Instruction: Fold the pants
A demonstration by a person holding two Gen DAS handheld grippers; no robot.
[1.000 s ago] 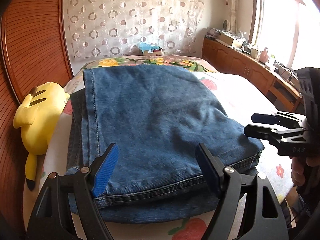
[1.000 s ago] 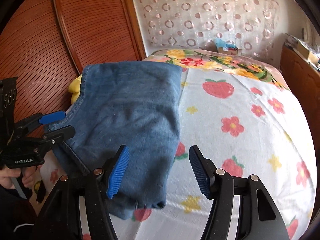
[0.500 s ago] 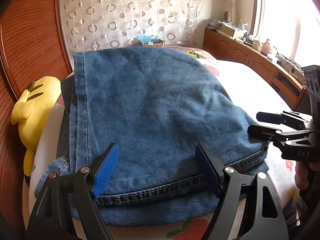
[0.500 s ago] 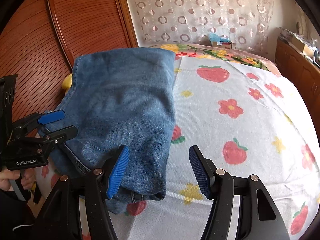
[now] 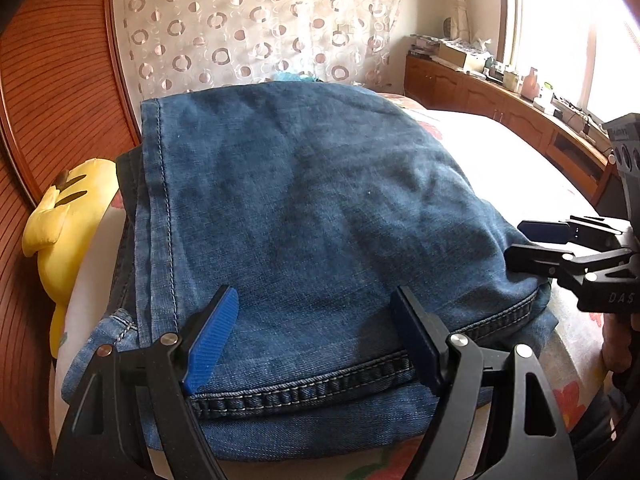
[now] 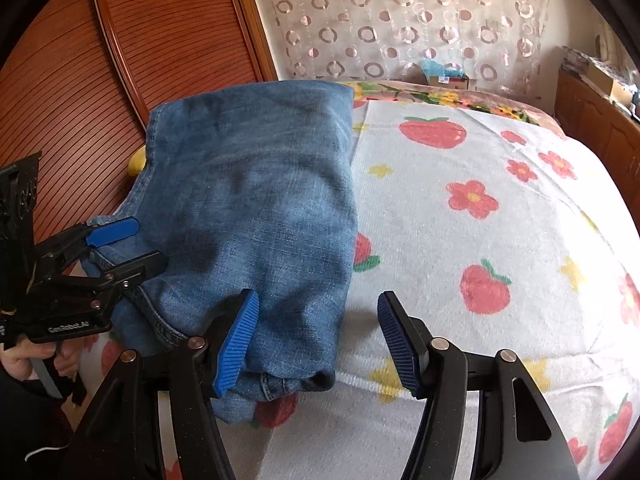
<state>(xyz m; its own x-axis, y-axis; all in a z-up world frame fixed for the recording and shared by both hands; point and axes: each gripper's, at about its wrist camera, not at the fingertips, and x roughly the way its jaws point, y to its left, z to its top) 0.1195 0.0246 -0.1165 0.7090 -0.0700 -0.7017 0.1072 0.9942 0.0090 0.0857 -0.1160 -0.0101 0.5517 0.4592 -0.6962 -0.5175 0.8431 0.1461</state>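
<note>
White letters "DAS" show on the black body of the right tool (image 5: 532,240), seen at the right edge of the left wrist view, the word cut off by the frame. Over in the right wrist view, the left tool (image 6: 124,244) carries small white print on its black body reading "GenRobot.AI". No other readable text.

Left gripper (image 5: 312,340) gapes wide; right gripper (image 6: 316,340) jaws closing.

The jeans (image 5: 304,216) are covering most of the yellow plush toy (image 5: 60,236) beside them. Window glare is washing out the bedsheet (image 5: 500,152) past the jeans.
</note>
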